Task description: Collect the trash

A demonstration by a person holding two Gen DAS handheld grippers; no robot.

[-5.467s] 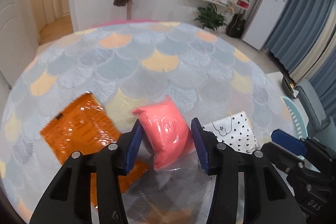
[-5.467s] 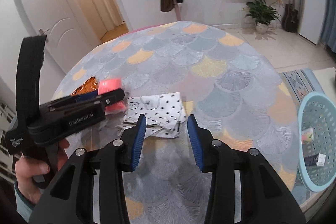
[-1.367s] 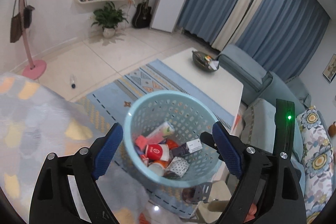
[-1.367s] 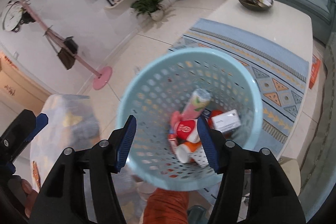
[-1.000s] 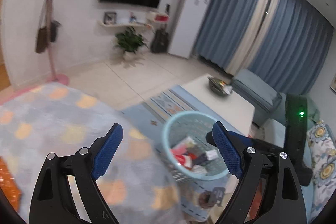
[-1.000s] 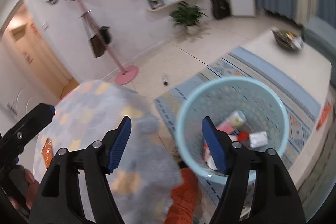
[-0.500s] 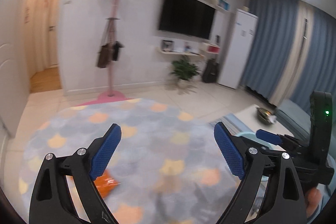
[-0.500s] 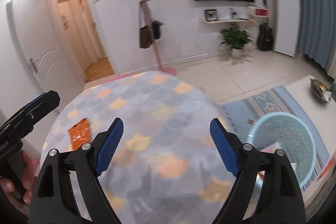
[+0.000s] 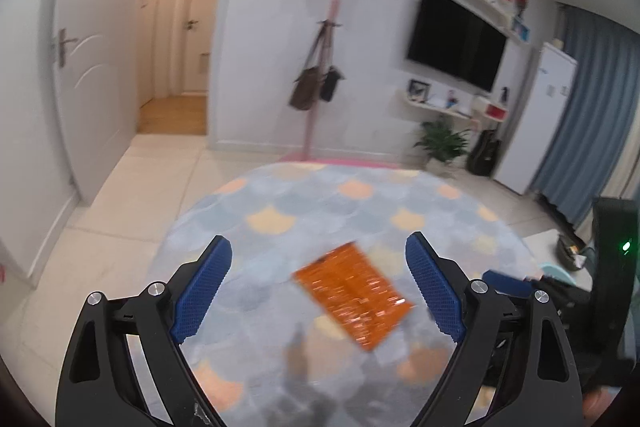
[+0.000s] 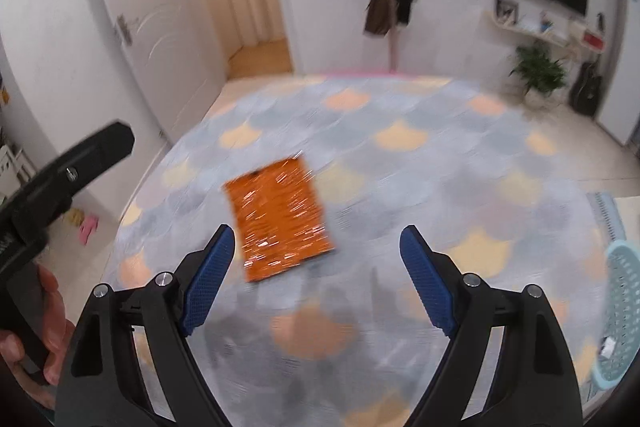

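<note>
A shiny orange foil packet (image 9: pixel 352 293) lies flat on the round table with the scale-pattern cloth (image 9: pixel 320 203); it also shows in the right wrist view (image 10: pixel 280 217). My left gripper (image 9: pixel 318 289) is open and empty, held above the table with the packet between and ahead of its fingers. My right gripper (image 10: pixel 312 279) is open and empty, with the packet just ahead and left of centre. The light blue trash basket (image 10: pixel 622 311) stands on the floor at the table's right edge.
The left gripper's body (image 10: pixel 60 179) and the hand holding it show at the left of the right wrist view. A pink coat stand (image 9: pixel 320 67) with bags, a white door (image 9: pixel 76 75), a plant (image 9: pixel 442 143) and a fridge (image 9: pixel 540 115) stand beyond the table.
Both grippers swung from over the basket back to the table and came lower over the orange packet. The pink packet and the dotted bag are gone from the table.
</note>
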